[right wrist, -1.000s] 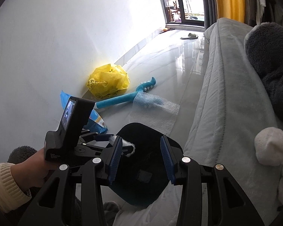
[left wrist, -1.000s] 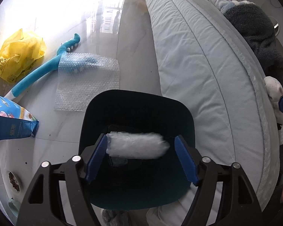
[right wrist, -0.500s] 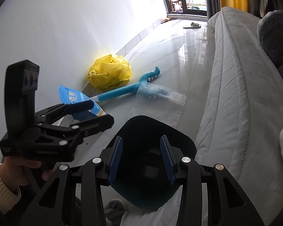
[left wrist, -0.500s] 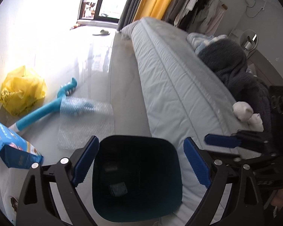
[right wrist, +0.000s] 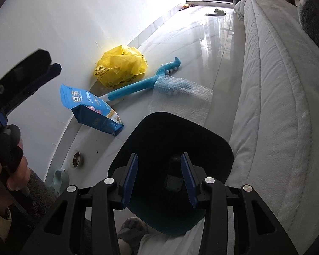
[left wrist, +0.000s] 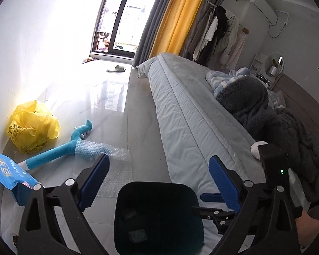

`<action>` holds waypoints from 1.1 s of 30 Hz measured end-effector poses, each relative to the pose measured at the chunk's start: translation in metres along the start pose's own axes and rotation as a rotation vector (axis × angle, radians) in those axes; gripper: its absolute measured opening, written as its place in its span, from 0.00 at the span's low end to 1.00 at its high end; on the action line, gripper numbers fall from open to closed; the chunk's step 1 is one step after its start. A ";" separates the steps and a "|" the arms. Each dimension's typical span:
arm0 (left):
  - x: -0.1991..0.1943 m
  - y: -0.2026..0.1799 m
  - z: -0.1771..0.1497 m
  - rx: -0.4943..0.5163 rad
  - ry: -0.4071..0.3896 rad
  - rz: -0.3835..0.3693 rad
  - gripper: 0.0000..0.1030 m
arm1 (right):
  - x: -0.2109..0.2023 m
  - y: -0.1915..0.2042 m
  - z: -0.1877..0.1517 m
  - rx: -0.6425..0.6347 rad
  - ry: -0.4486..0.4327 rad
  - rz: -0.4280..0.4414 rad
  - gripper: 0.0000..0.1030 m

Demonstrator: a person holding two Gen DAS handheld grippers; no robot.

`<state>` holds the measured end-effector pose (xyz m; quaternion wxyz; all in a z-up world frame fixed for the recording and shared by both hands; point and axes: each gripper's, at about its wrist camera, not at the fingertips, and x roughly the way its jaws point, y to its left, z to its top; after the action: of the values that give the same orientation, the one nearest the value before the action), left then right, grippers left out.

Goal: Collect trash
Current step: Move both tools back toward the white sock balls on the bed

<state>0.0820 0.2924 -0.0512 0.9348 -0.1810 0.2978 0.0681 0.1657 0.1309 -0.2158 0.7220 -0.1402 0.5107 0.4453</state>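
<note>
From the left wrist view, the left gripper (left wrist: pixel 159 177) has its blue pads spread wide with nothing between them; its jaws have just been opening. Below and between them stands the dark teal bin (left wrist: pixel 157 218), open at the top, with a few small dim pieces lying on its bottom. To the left on the glossy floor (left wrist: pixel 108 97) lies a sheet of bubble wrap (left wrist: pixel 104 153), its far edge draped over a blue long-handled brush (left wrist: pixel 59 146). Farther left, against the white wall, sits a crumpled yellow plastic bag (left wrist: pixel 32 127), and nearer the camera a blue printed pouch (left wrist: pixel 8 170). To the right runs a bed with a pale blue cover (left wrist: pixel 191 116), and a dark fleece blanket (left wrist: pixel 265 114) is heaped on it. At the lower right, part of the right gripper (left wrist: pixel 214 204) reaches in beside the bin. From the right wrist view, the right gripper (right wrist: pixel 159 178) hangs over the bin (right wrist: pixel 202 140) with its pads partly apart and pinching nothing. The bubble wrap (right wrist: pixel 182 97) lies just beyond the bin's far rim, the brush (right wrist: pixel 138 87), the yellow bag (right wrist: pixel 121 65) and the pouch (right wrist: pixel 91 110) to its left. At the left edge a hand (right wrist: pixel 8 174) holds the left gripper (right wrist: pixel 27 72), raised well clear of the floor.
</note>
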 end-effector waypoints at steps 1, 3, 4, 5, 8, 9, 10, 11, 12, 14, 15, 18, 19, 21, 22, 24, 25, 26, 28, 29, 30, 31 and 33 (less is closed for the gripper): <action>-0.003 0.000 0.002 0.000 -0.012 0.001 0.93 | 0.002 0.000 0.000 -0.001 0.006 -0.003 0.41; -0.009 -0.001 0.005 -0.001 -0.036 -0.003 0.94 | 0.005 0.001 -0.001 -0.004 0.017 -0.007 0.41; -0.011 -0.001 0.006 -0.002 -0.046 -0.005 0.94 | 0.008 0.001 -0.001 -0.006 0.025 -0.012 0.41; -0.014 -0.002 0.008 -0.002 -0.059 -0.006 0.94 | 0.010 0.001 -0.002 -0.007 0.030 -0.016 0.42; -0.020 -0.006 0.012 0.005 -0.086 -0.005 0.95 | 0.016 0.002 -0.005 -0.012 0.053 -0.025 0.42; -0.023 -0.008 0.014 0.011 -0.096 -0.002 0.95 | 0.017 0.002 -0.005 -0.015 0.060 -0.032 0.42; -0.025 -0.010 0.015 0.017 -0.106 -0.001 0.95 | 0.018 0.003 -0.005 -0.022 0.067 -0.040 0.42; -0.027 -0.012 0.017 0.021 -0.118 -0.001 0.95 | 0.019 0.004 -0.006 -0.027 0.077 -0.043 0.42; -0.031 -0.015 0.020 0.025 -0.134 -0.003 0.95 | 0.019 0.006 -0.006 -0.030 0.083 -0.044 0.42; -0.036 -0.020 0.023 0.034 -0.157 -0.006 0.95 | 0.017 0.008 -0.006 -0.033 0.080 -0.048 0.55; -0.040 -0.023 0.025 0.038 -0.173 -0.008 0.95 | 0.015 0.009 -0.005 -0.032 0.070 -0.049 0.62; -0.046 -0.032 0.030 0.044 -0.203 -0.017 0.95 | 0.001 0.008 -0.001 -0.025 0.037 -0.051 0.68; -0.047 -0.034 0.031 0.047 -0.211 -0.018 0.95 | -0.006 0.006 0.001 -0.022 0.018 -0.054 0.70; -0.051 -0.041 0.034 0.051 -0.227 -0.023 0.95 | -0.020 0.003 0.003 -0.010 -0.018 -0.066 0.76; -0.052 -0.044 0.035 0.051 -0.232 -0.026 0.95 | -0.028 0.002 0.004 -0.009 -0.043 -0.071 0.78; -0.055 -0.051 0.037 0.050 -0.243 -0.034 0.96 | -0.045 0.000 0.004 -0.014 -0.087 -0.094 0.79; -0.056 -0.055 0.039 0.048 -0.249 -0.041 0.96 | -0.056 -0.002 0.004 -0.020 -0.115 -0.108 0.79; -0.057 -0.058 0.040 0.047 -0.253 -0.048 0.96 | -0.067 -0.004 0.003 -0.026 -0.142 -0.122 0.80; -0.059 -0.069 0.043 0.043 -0.261 -0.064 0.96 | -0.091 -0.010 -0.001 -0.034 -0.199 -0.163 0.81; -0.059 -0.074 0.044 0.045 -0.264 -0.072 0.96 | -0.102 -0.015 -0.004 -0.035 -0.224 -0.178 0.81; -0.058 -0.080 0.045 0.051 -0.268 -0.079 0.96 | -0.114 -0.021 -0.007 -0.034 -0.251 -0.193 0.81; -0.057 -0.085 0.046 0.059 -0.268 -0.083 0.96 | -0.126 -0.028 -0.012 -0.028 -0.275 -0.212 0.82; -0.052 -0.097 0.046 0.072 -0.263 -0.091 0.96 | -0.146 -0.045 -0.020 0.001 -0.308 -0.243 0.83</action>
<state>0.0866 0.2192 0.0424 0.9738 -0.1502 0.1664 0.0379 0.1771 0.0191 -0.1107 0.8401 -0.1309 0.3736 0.3708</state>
